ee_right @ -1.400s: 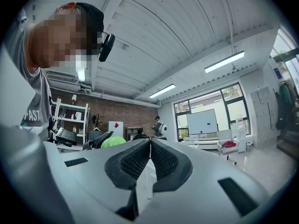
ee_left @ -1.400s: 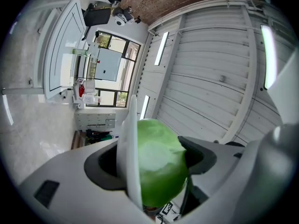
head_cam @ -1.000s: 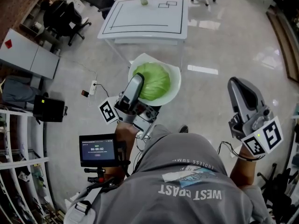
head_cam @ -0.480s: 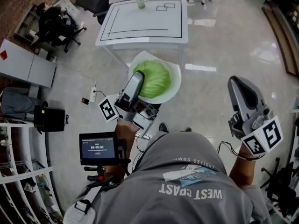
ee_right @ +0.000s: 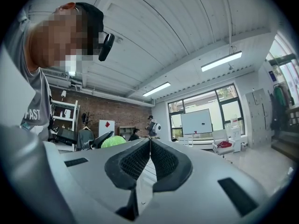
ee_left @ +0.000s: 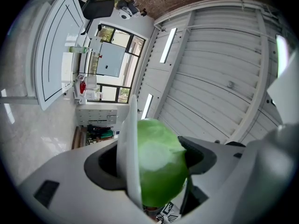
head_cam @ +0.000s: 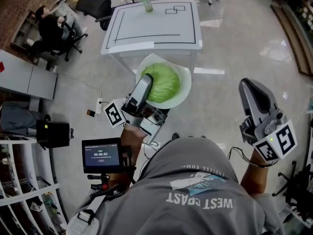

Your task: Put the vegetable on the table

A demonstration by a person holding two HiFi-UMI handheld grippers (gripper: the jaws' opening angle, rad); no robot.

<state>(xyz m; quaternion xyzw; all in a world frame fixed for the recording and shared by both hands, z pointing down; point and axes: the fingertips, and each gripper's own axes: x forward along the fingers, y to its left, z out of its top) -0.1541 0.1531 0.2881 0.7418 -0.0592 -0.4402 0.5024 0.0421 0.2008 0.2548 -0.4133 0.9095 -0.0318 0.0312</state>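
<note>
We see the left gripper (head_cam: 146, 84) short of the near edge of the white surface (head_cam: 151, 26), held over the floor. Its fingers are clamped on a white plate (head_cam: 184, 78) and the green cabbage (head_cam: 165, 82) together, one finger against the plate and the other against the cabbage. Plate and cabbage hang in the air just before the surface's near edge, not on it. On the surface, at its far edge, we see a green bottle (head_cam: 146, 4) standing upright beside black outlined rectangles. The right gripper (head_cam: 248, 89) is off to the right of the surface and nearer to us, well apart from it. Its fingers are pressed together with nothing between them.
</note>
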